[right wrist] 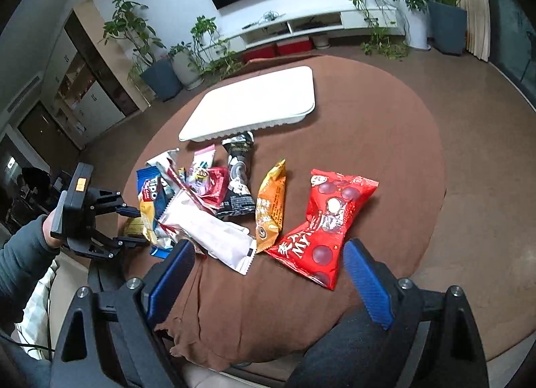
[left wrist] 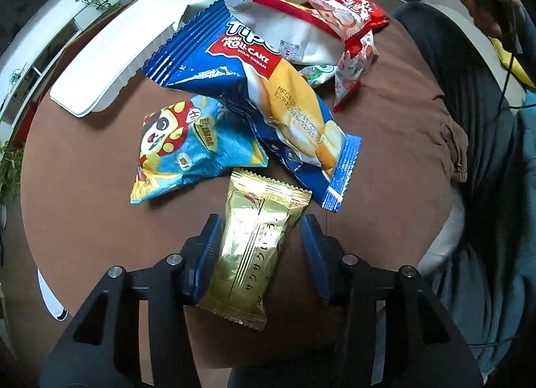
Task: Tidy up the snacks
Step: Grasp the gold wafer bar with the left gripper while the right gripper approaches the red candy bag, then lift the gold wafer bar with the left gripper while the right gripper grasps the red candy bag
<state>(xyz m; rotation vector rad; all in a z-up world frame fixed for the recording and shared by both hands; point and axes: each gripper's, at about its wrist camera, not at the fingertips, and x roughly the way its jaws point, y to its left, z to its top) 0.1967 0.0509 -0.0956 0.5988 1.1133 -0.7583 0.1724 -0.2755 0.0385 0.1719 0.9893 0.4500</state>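
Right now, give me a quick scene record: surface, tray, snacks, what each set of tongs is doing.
surface: round table under a brown cloth
tray: white tray, nothing in it, beyond the pile
snacks: loose pile; Tipo mini roll cake pack, panda snack bag, red candy bag
left tongs: straddling a gold foil packet, right pad not yet touching
right tongs: open, holding nothing, near the red candy bag
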